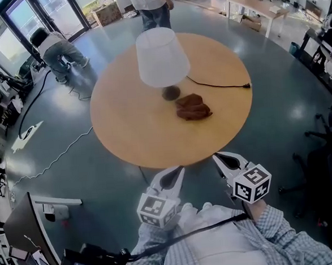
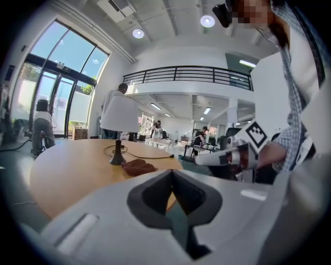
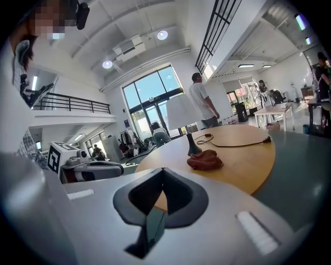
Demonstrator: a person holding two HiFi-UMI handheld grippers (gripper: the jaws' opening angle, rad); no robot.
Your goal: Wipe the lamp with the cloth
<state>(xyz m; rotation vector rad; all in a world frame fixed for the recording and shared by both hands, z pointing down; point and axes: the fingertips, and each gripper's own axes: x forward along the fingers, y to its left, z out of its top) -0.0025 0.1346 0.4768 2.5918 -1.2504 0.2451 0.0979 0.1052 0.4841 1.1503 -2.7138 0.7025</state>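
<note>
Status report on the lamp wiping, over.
Left gripper, right gripper shut, empty, short of round wooden table. Crumpled brown cloth lies beside white-shaded lamp, untouched. Nothing in the way.

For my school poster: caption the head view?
Left gripper and right gripper, jaws shut, face a round table with lamp and brown cloth.

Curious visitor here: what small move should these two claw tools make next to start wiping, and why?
Probably reach the right gripper toward the crumpled brown cloth, opening its jaws: the cloth lies untouched beside the white-shaded lamp, while this and the left gripper are shut and empty, short of the round wooden table.
</note>
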